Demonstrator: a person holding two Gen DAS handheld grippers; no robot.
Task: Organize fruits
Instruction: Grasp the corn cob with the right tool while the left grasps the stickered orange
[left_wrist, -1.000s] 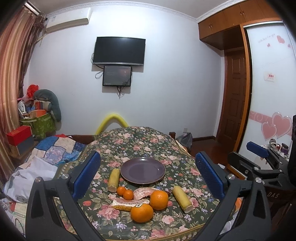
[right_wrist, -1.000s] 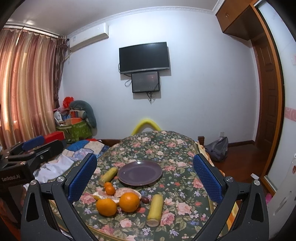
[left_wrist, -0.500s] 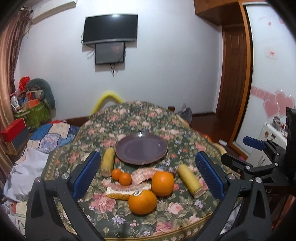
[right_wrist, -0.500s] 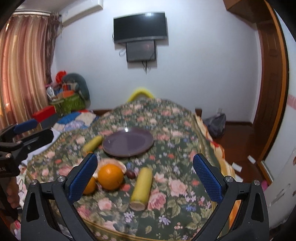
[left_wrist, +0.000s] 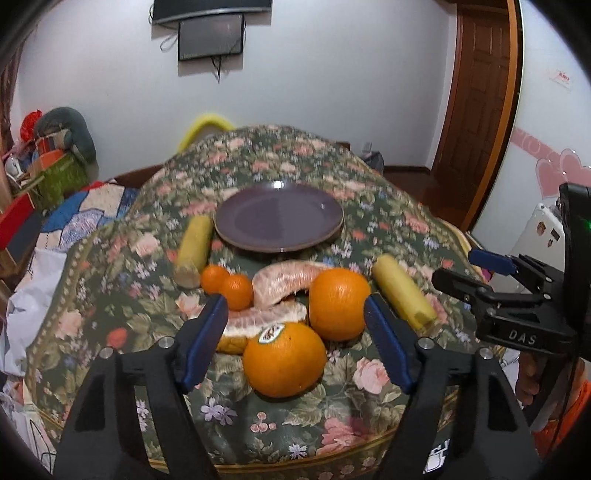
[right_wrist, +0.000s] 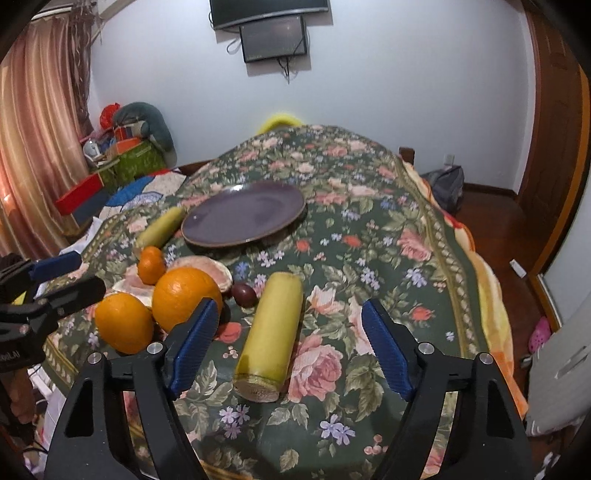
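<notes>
Floral tablecloth (left_wrist: 388, 221) carries fruit just short of the empty plate (left_wrist: 279, 218); your left gripper (left_wrist: 295, 343) gapes unladen over the stickered orange (left_wrist: 284, 358), your right gripper (right_wrist: 288, 349) likewise over the yellow cylinder (right_wrist: 271, 336): approach step, next descend and clamp.

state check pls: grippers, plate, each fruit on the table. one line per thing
left gripper: open, holding nothing
right gripper: open, holding nothing
plate: empty, flat on the tablecloth
stickered orange: loose, between the left fingers
second orange: loose, behind it
two mandarins: loose, side by side
pomelo pieces: peeled, loose
near yellow stalk: lying flat, cut end toward camera
far yellow stalk: lying beside plate
</notes>
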